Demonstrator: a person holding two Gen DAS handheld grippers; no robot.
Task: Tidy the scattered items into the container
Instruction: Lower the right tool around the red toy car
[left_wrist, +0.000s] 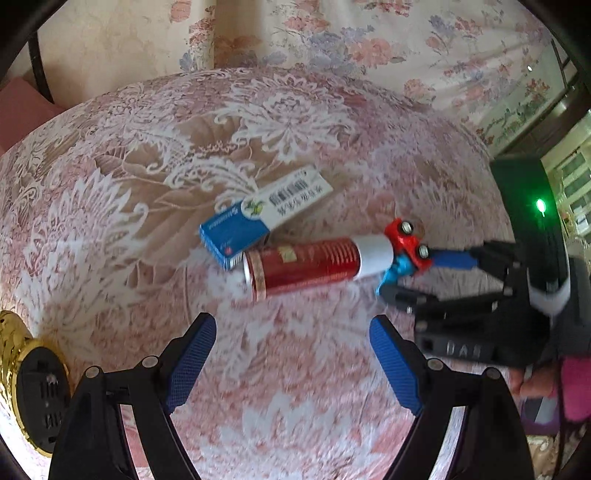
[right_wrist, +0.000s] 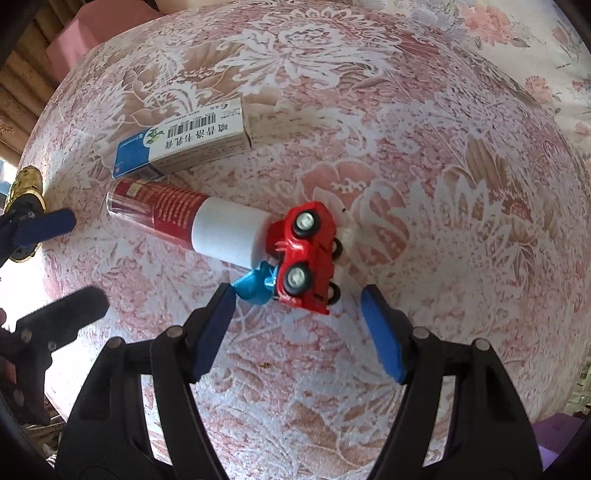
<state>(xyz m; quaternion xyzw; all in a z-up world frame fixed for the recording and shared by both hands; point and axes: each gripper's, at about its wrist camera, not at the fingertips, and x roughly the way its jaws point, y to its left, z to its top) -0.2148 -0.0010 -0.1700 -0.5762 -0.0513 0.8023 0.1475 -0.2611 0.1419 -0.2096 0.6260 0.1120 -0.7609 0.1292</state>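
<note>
A red can with a white cap (left_wrist: 306, 266) lies on its side on the pink lace tablecloth; it also shows in the right wrist view (right_wrist: 192, 221). A blue and white medicine box (left_wrist: 258, 214) (right_wrist: 181, 144) lies touching it. A red and blue toy car (right_wrist: 303, 258) lies on its side at the can's cap end, and also shows in the left wrist view (left_wrist: 404, 251). My right gripper (right_wrist: 299, 325) is open, its fingers just short of the car. My left gripper (left_wrist: 291, 358) is open and empty, in front of the can.
A round table under a pink lace cloth (right_wrist: 443, 184). A gold-rimmed object (left_wrist: 14, 369) sits at the table's left edge. Floral fabric (left_wrist: 369, 37) lies beyond the table. No container is in view.
</note>
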